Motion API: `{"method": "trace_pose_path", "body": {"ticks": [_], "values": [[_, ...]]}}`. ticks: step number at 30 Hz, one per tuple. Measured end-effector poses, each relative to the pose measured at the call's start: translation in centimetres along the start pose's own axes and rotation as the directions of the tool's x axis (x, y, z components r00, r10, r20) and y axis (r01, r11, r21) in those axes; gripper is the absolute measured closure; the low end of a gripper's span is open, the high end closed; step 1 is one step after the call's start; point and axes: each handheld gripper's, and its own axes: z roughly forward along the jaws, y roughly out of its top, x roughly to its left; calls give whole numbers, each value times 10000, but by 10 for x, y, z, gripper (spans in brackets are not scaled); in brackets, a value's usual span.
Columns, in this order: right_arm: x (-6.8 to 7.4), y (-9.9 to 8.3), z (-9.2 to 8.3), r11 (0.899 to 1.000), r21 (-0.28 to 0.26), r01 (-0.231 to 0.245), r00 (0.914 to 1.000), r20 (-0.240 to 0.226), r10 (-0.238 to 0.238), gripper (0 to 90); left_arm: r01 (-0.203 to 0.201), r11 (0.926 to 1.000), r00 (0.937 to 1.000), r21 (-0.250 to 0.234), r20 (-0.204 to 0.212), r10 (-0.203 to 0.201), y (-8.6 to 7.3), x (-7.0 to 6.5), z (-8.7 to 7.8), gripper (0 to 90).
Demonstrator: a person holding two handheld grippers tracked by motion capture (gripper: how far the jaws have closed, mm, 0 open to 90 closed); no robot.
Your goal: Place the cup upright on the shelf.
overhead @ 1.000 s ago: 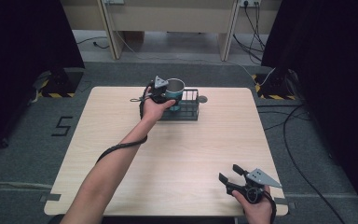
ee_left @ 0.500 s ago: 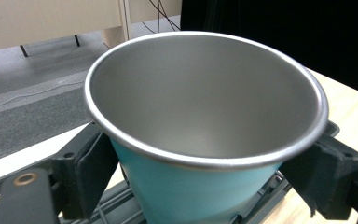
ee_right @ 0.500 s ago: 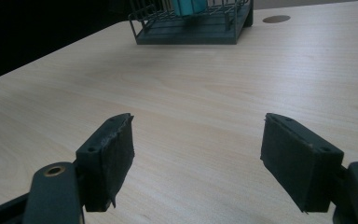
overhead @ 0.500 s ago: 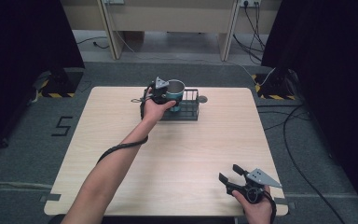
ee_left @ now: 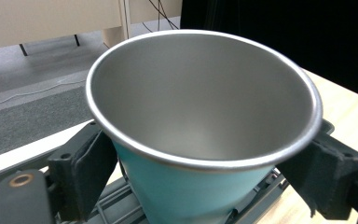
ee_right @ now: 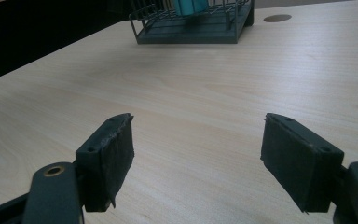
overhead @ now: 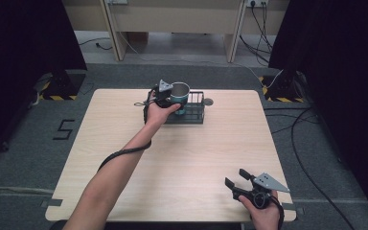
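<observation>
While one claw [overhead: 172,99] grips, one cup [overhead: 179,93] shows.

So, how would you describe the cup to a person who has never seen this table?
Start from the light wooden table and look to the middle of its far edge, where a dark wire rack stands. The cup is at the rack's left end, between the jaws of the left claw. It is the one teal thing there, with a bare metal inside and a silver rim.

High view overhead, gripper views table-level
</observation>
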Motion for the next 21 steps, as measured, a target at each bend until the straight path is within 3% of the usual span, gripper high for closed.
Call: {"method": "trace_pose_path", "body": {"ticks": [21], "values": [[-1,0,0,10000,34,8,10000,18,-8,260,-370,9990,9992,-247,121,373,0,1,-28,143]]}}
